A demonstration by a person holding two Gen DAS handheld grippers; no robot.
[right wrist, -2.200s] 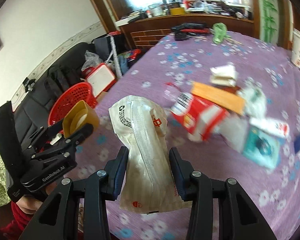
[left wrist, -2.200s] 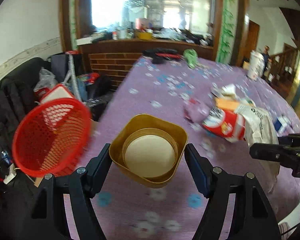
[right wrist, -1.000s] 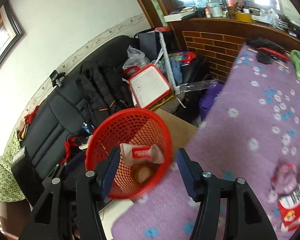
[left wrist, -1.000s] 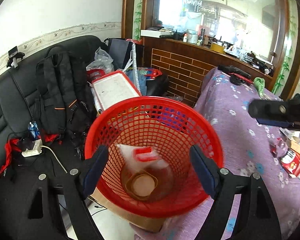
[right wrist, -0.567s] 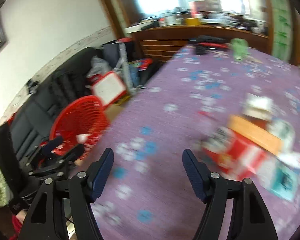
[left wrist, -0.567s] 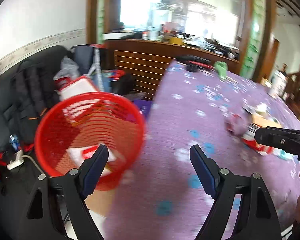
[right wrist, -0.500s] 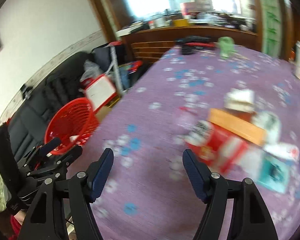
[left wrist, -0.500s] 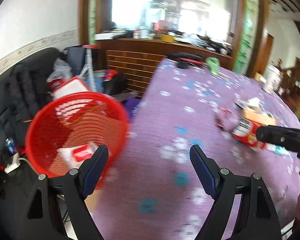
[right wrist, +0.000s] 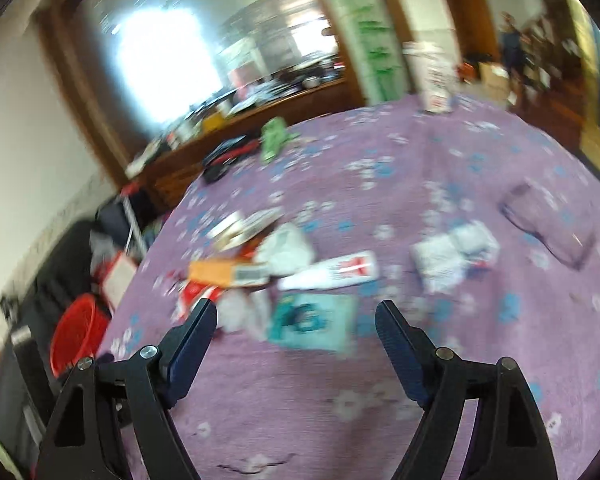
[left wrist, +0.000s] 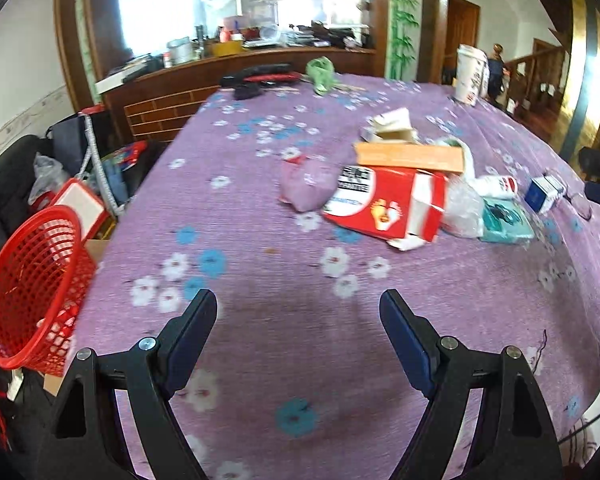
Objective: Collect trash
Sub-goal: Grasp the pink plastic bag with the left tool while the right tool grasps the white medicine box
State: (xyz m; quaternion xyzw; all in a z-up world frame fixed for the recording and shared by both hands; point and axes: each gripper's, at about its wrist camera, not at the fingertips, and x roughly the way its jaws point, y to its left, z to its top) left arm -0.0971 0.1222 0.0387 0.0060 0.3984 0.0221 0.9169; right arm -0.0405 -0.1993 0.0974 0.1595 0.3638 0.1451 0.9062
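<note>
A red basket (left wrist: 28, 288) is seen at the far left, off the table edge. The left gripper (left wrist: 298, 312) is held over the purple cloth (left wrist: 260, 340) with its jaws wide apart and nothing between them. Beyond it, mid-table, a trash pile is spread: a red carton (left wrist: 388, 204), an orange box (left wrist: 408, 156) and a teal pack (left wrist: 504, 220). The right gripper (right wrist: 296, 320) is seen with jaws opening and empty, the teal pack (right wrist: 312, 320) lying just beyond them.
</note>
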